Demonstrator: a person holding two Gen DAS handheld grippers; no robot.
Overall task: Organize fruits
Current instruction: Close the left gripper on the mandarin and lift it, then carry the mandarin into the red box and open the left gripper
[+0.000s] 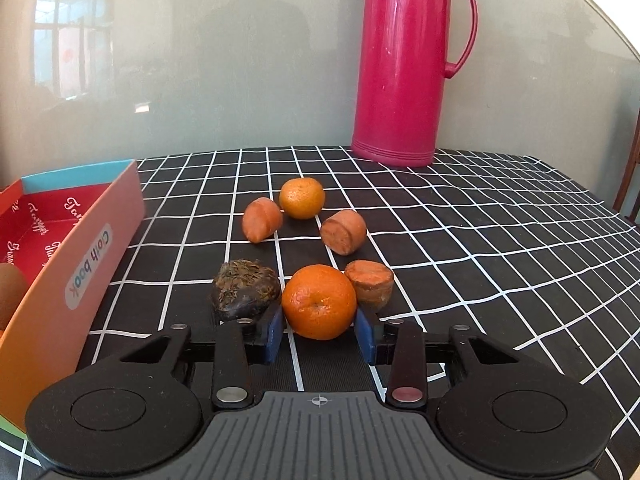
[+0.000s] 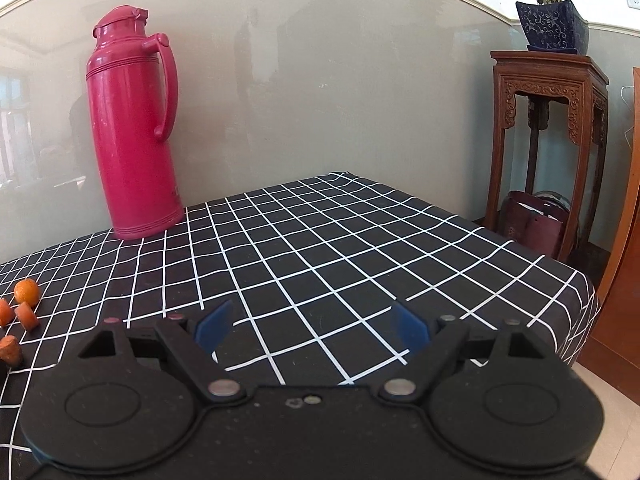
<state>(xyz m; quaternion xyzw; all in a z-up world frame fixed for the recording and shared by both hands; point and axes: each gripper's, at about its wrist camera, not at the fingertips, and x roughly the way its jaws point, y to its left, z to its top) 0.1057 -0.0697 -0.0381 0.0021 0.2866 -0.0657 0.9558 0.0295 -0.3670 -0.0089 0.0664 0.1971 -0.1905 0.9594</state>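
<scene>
My left gripper (image 1: 320, 320) has its blue pads against both sides of the near orange (image 1: 319, 300), which rests on the checked tablecloth. Pressed close to that orange are a dark rough lump (image 1: 245, 294) on its left and an orange-brown cut chunk (image 1: 370, 288) on its right. Farther back lie a second orange (image 1: 301, 198) and two more cut chunks (image 1: 262, 220) (image 1: 344, 232). In the right wrist view my right gripper (image 2: 312, 320) stands open over bare cloth, with the far orange (image 2: 27, 291) and chunks (image 2: 27, 316) off at the left edge.
An open cardboard box (image 1: 80, 264) marked "Cloth book" stands at the left with a brown fruit (image 1: 10, 292) inside. A tall red thermos (image 1: 408, 64) stands at the back by the wall. Past the table's right edge are a carved wooden stand (image 2: 548, 140) and a potted plant (image 2: 554, 26).
</scene>
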